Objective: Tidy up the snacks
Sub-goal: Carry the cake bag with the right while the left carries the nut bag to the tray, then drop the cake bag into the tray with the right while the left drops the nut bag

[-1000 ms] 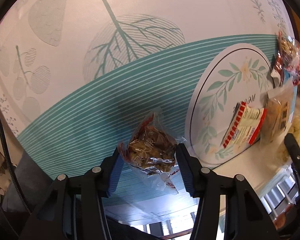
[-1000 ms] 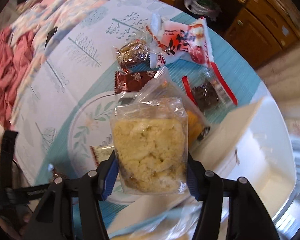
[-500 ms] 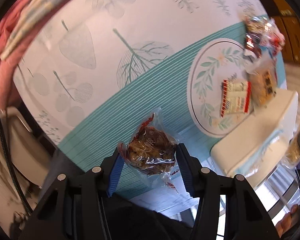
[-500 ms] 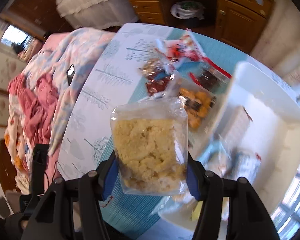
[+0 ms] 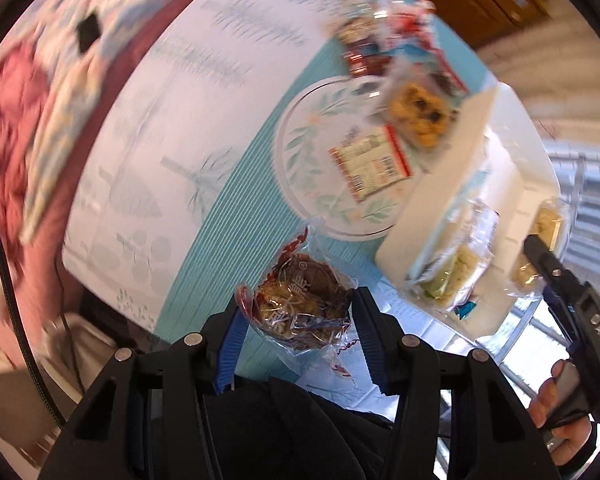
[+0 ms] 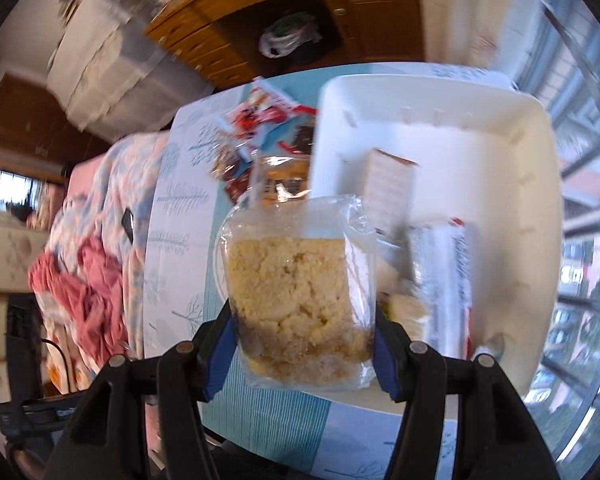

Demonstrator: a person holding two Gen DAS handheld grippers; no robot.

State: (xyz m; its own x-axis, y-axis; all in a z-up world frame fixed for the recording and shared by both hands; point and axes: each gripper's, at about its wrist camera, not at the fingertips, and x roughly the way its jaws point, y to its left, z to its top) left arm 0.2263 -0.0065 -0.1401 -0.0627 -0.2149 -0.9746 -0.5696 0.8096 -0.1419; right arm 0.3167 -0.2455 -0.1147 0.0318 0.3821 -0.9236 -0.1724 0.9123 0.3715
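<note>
My left gripper (image 5: 298,330) is shut on a clear pack of brown nut snack (image 5: 302,304), held above the near edge of the table. My right gripper (image 6: 302,354) is shut on a clear pack of yellow crumbly cake (image 6: 298,304), held beside the near rim of a white bin (image 6: 536,184). The bin (image 5: 428,208) holds several packs. The right gripper also shows in the left wrist view (image 5: 556,280), over the bin with its yellow pack (image 5: 540,248).
On the tablecloth (image 5: 220,120) lie a red and white packet (image 5: 370,162), a pack of orange biscuits (image 5: 418,114) and a pile of red wrapped snacks (image 5: 384,40). A pink blanket (image 6: 88,280) lies left of the table. Wooden cabinets (image 6: 300,20) stand behind.
Both grippers have lifted and drawn back with their packs. The right one has swung over toward the white bin, which now fills more of its view.
</note>
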